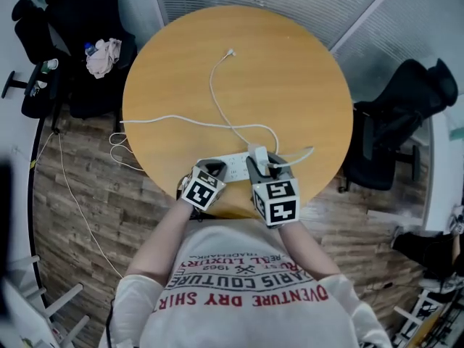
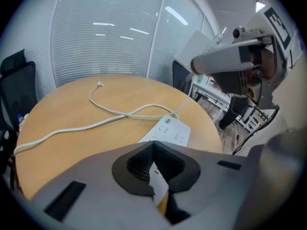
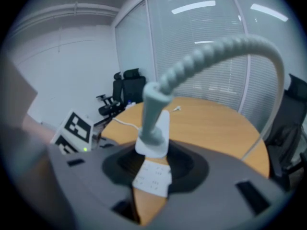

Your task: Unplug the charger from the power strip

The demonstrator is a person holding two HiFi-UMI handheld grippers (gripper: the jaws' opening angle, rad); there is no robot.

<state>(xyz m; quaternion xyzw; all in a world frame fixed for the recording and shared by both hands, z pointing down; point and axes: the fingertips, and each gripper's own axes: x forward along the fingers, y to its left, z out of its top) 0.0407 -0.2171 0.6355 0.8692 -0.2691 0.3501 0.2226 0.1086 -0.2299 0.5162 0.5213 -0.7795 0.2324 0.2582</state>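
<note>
Right hand-held gripper [image 1: 263, 162], in the head view, is closed on the white charger [image 1: 257, 153] over the right end of the power strip [image 1: 233, 164], which lies at the near edge of the round bench [image 1: 290, 85]. The left hand-held gripper [image 1: 212, 169] sits over the strip's left end. A white cable [image 1: 217, 85] loops across the bench.

In the left gripper view, the jaws meet at their tips. The strip [image 2: 169, 131] runs out beyond them.

In the right gripper view, the charger [image 3: 157, 126] is clamped between the pads, its cable arching upward, with the strip [image 3: 152, 177] below it.
</note>
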